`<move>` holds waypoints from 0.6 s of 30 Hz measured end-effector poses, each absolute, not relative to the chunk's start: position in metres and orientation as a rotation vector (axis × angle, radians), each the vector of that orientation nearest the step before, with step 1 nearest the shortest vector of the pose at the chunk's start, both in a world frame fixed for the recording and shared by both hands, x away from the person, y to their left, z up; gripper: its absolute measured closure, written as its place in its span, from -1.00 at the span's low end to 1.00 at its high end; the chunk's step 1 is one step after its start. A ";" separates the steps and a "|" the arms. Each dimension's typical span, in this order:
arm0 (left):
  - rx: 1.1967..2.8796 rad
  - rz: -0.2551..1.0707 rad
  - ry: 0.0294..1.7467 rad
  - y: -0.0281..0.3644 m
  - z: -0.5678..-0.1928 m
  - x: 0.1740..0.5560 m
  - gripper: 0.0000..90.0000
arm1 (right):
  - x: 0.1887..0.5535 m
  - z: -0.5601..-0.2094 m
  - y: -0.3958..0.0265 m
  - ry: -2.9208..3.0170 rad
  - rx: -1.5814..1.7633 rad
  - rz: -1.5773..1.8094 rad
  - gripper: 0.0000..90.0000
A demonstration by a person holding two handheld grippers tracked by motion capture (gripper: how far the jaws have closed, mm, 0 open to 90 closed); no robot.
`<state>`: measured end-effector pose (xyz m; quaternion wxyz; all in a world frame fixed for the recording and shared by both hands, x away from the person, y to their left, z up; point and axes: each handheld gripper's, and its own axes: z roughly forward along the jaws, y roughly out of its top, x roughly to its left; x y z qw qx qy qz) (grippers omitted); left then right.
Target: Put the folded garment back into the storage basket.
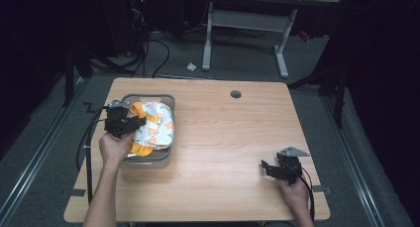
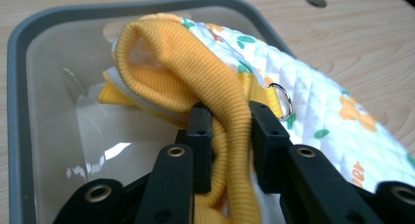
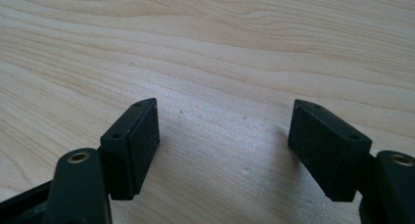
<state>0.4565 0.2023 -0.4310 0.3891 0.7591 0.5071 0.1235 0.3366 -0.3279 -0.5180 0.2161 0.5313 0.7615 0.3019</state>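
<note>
As we pinch its ribbed yellow cuff, left gripper [image 2: 230, 136] clamped on garment [image 2: 313, 87], white quilted, orange-printed, in grey bin [image 2: 19, 87], right gripper [image 3: 222, 150] apart.

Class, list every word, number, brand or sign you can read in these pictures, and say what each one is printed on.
Orange print on the quilted cloth, near its lower right edge in the left gripper view: too cut off and blurred to read.
No other text is legible: none on the grey bin, table or grippers.
</note>
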 end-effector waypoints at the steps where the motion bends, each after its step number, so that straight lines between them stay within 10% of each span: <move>1: 1.943 0.323 1.293 0.201 -0.432 0.457 0.63 | 0.337 -0.518 -0.328 2.110 1.473 0.837 -0.39; 18: 2.047 0.364 1.414 0.191 -0.447 0.465 0.32 | 0.337 -0.518 -0.328 2.108 1.476 0.836 -0.39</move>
